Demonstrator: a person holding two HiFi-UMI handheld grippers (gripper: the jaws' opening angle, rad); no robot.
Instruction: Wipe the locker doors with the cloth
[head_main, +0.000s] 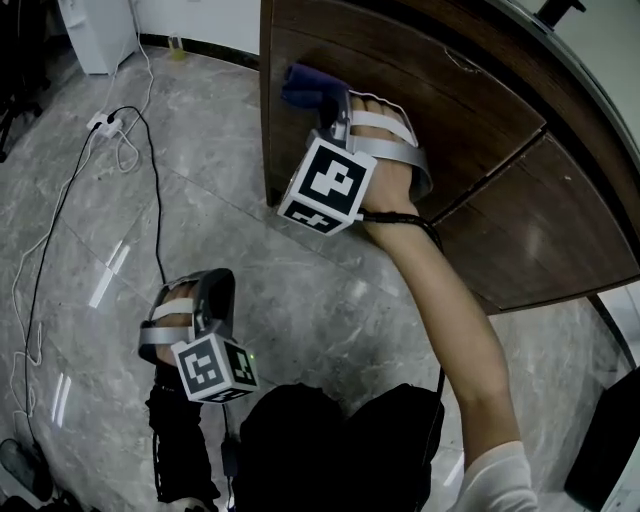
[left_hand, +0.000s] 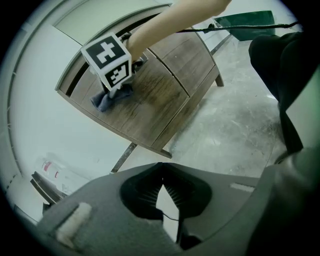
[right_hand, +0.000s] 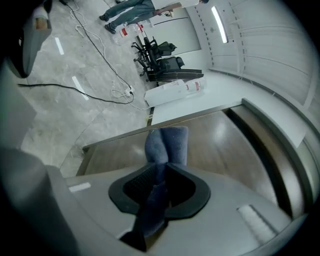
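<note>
The right gripper (head_main: 322, 100) is clenched on a dark blue cloth (head_main: 303, 86). In the right gripper view the cloth (right_hand: 167, 142) runs between the two jaws and bulges out past their tips. It lies against the brown wood-grain locker door (head_main: 440, 90), near the door's upper left corner as the head view shows it. A bare forearm (head_main: 445, 320) reaches up to that gripper. The marker cube (head_main: 328, 185) at the wrist bears only black-and-white square patterns, no letters or words.

The left gripper (head_main: 212, 285) hangs low over the grey marble floor (head_main: 280, 280), well apart from the locker. In the left gripper view its jaws (left_hand: 161, 167) are closed tip to tip with nothing between them. Its own cube (head_main: 213, 367) carries the same kind of square code and no readable text.

From the left gripper view the locker (left_hand: 170, 85) stands on thin legs, with a seam between two doors. The cloth (left_hand: 107, 99) sits on the left door under the right gripper's cube (left_hand: 107, 59).

A white power strip (head_main: 105, 122) and loose cables (head_main: 150, 180) trail across the floor. Beyond the locker, the right gripper view shows black office chairs (right_hand: 160, 62). Beside them is a white object (right_hand: 172, 91) with red marks on it, possibly labels. They are too small to read.
</note>
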